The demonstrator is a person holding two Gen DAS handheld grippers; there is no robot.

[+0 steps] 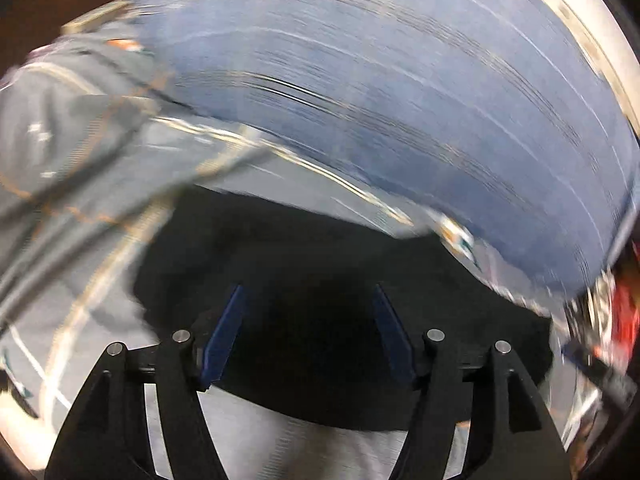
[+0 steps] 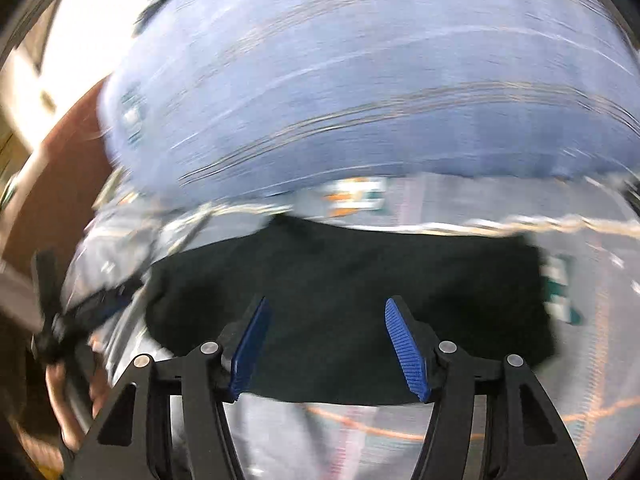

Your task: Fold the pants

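Both views are smeared with motion blur, so fine detail is lost, but the main shapes read well enough. The black folded pants (image 1: 340,320) lie flat as a dark, roughly rectangular block on the pale grey patterned sheet (image 1: 288,452) that covers the surface, directly ahead of both tools. The left gripper (image 1: 310,334) hangs over the near half of that dark cloth with its blue-padded fingers (image 1: 224,340) spread wide, nothing between them but the fabric below; I cannot tell whether the tips touch it. The right gripper (image 2: 328,348) is posed the same way, its ribbed blue pads (image 2: 406,354) set far apart and gripping nothing, over the pants (image 2: 352,308) as seen from its own camera. The near edge of the pants runs as a gentle curve just behind the fingertips in both views, with bare grey sheet (image 2: 304,440) showing between the finger arms on the near side. The far edge is straighter, with a strip of light sheet beyond it before a large blue denim-like mass of cloth (image 1: 400,100) rises across the upper part of each view (image 2: 360,80). In the right wrist view the right-hand end of the pants stops at a clean corner with open sheet past it, while at the left a crumpled grey garment (image 2: 116,248) crowds the edge. The left wrist view shows similar grey fabric (image 1: 68,152) bunched at its left.
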